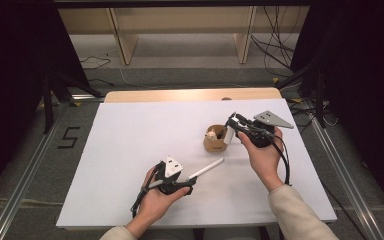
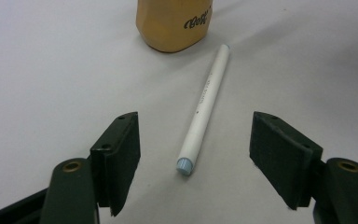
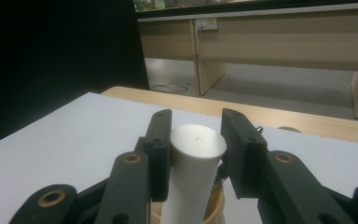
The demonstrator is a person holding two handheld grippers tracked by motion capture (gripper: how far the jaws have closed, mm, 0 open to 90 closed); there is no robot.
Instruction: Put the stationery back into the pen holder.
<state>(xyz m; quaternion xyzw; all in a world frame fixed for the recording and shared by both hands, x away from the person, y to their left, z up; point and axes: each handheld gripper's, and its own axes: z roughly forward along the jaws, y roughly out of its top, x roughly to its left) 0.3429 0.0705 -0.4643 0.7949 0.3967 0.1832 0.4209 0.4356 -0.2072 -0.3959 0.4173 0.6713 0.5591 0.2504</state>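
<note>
in the high view a white sheet covers the table [image 1: 130,150], with a strip of bare wood showing along the far edge. a small brown cup [image 1: 215,141] stands right of the middle, nearer the far edge than the near one, with something pale inside it that is too small to make out. the right gripper [image 1: 228,131], held in the person's right hand [image 1: 262,155], sits just beside the cup on its right and clamps a white tube [image 1: 228,135] upright at the cup's rim. toward the near edge, the left gripper [image 1: 189,184] rests in the left hand [image 1: 155,197], and a white pen [image 1: 206,169] lies flat on the sheet slanting from it toward the cup. on the floor to the left of the table a black mark reads like a "5". in the left gripper view the jaws stand wide apart, low over the sheet, with the pen [image 2: 204,107] lying between them, touching neither, its pale blue end cap nearest the camera. small grey print runs along the barrel, too fine to read. past the pen's far tip stands the cup [image 2: 172,25], bearing dark script that is cut off and not legible. in the right gripper view the jaws are closed against both sides of the tube [image 3: 191,177], whose flat round top faces the camera, and the cup's brown rim [image 3: 216,207] shows just beneath.
</note>
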